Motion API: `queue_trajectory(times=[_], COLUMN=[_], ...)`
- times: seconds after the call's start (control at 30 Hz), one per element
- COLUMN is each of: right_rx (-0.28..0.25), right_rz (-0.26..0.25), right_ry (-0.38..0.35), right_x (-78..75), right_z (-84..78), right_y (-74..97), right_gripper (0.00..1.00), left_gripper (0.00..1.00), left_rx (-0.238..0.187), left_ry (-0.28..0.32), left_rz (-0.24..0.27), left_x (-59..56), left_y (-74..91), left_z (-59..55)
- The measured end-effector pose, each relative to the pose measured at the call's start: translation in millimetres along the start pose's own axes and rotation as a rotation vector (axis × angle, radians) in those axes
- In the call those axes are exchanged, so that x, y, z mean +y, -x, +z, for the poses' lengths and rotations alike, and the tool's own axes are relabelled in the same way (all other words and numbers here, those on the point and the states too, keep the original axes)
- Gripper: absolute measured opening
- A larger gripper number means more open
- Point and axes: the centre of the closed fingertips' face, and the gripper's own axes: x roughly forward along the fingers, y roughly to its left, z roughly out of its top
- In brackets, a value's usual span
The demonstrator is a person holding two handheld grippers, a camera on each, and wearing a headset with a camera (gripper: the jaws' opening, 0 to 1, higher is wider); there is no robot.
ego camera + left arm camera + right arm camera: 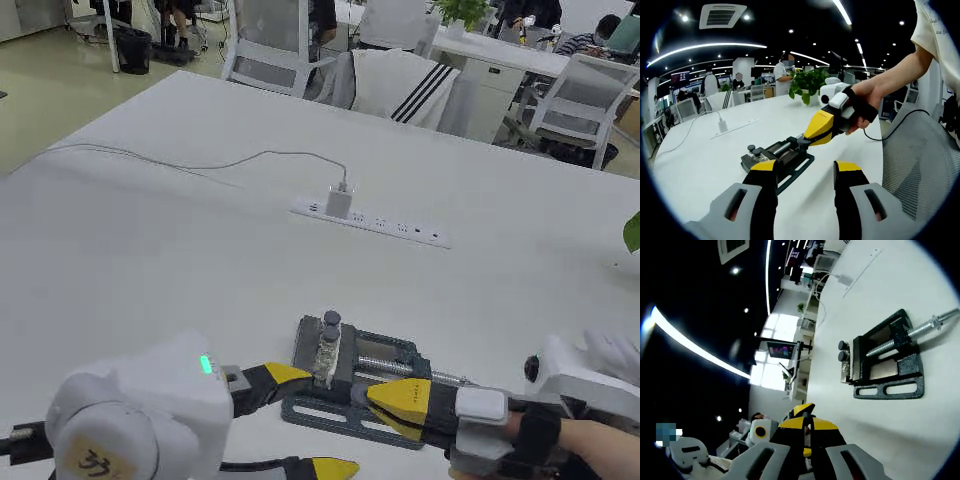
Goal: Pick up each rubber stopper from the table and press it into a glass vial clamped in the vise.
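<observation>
Two glass vials stand upright side by side, clamped in the vise on a white table. Each vial has a dark stopper seated in its mouth. My left tongs hang wide apart just short of the vise, holding nothing. My right tongs are pressed together, their yellow tips near the vise's screw, with nothing visible between them. A power strip lies beyond.
</observation>
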Motion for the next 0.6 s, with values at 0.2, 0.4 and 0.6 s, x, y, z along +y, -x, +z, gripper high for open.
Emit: queue_trajectory(times=[0.2,0.4,0.6], right_rx=[0.028,0.037,0.057], right_rz=[-0.004,0.015,0.021], right_ry=[-0.024,-0.047,-0.057], right_x=[-5.5,-1.0,1.3], right_z=[-12.1,-15.8,-21.3], right_y=[1.8,-0.1,-2.5], right_gripper=[0.0,0.0,0.0], left_gripper=[0.24,0.14,0.08], left_rx=[-0.028,-0.033,-0.047], left_ry=[0.007,0.014,0.011], left_rz=[-0.026,-0.053,-0.056], left_x=[-5.2,-10.4,-10.7], left_y=[-4.5,-6.6,-4.8], left_z=[6.1,7.1,9.8])
